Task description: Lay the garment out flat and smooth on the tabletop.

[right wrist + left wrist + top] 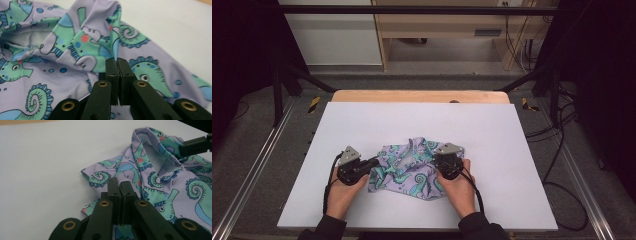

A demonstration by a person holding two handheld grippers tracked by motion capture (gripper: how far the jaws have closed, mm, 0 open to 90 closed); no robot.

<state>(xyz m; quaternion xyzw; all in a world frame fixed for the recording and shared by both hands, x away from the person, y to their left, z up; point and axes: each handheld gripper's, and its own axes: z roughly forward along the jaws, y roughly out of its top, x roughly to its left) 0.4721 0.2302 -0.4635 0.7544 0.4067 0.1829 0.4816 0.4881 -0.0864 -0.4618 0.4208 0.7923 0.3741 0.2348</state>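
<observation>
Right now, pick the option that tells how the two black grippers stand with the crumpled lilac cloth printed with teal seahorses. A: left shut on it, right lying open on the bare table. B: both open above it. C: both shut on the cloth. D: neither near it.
C: the left gripper has its jaws pressed together on a fold of the lilac seahorse cloth, and the right gripper pinches a raised ridge of the same cloth.
</observation>
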